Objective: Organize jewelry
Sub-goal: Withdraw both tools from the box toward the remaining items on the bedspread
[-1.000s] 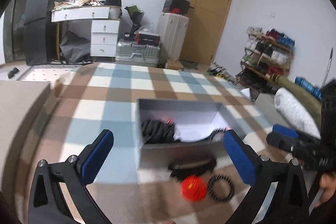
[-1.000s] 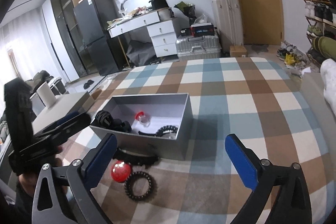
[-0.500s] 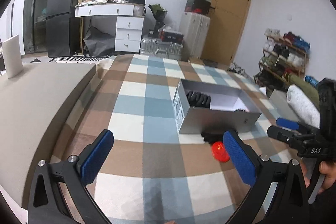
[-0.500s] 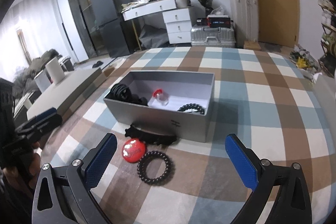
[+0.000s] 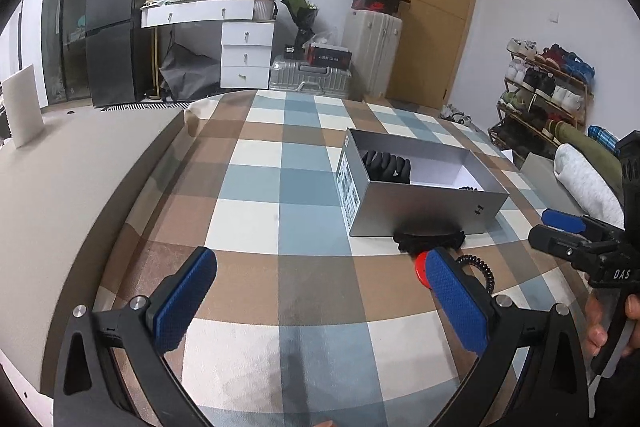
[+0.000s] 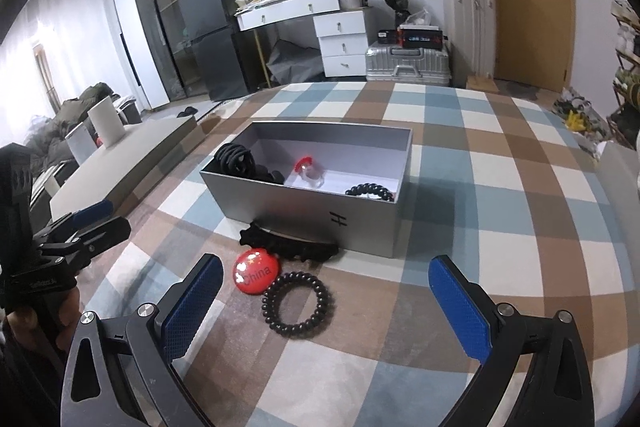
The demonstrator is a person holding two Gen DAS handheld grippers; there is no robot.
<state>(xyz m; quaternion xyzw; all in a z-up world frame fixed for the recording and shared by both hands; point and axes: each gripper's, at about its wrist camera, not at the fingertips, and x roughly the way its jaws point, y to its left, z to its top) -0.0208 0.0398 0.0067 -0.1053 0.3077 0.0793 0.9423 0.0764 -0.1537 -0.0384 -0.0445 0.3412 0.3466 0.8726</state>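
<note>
- One red badge (image 6: pixel 256 271) reads "China", touching the black bead bracelet (image 6: pixel 296 303) near the grey box (image 6: pixel 320 211).
- Left gripper (image 5: pixel 320 303) and right gripper (image 6: pixel 320 303) hover low, jaws spread wide, empty.

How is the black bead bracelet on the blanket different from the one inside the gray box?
The bracelet on the blanket lies outside the gray box, in front of it; the bracelet in the box rests on the box floor near the front wall. The outside one shows as a whole open ring; the inside one is partly hidden behind the wall. The outside one touches the red badge; the inside one does not. Both are rings of dark beads.
</note>
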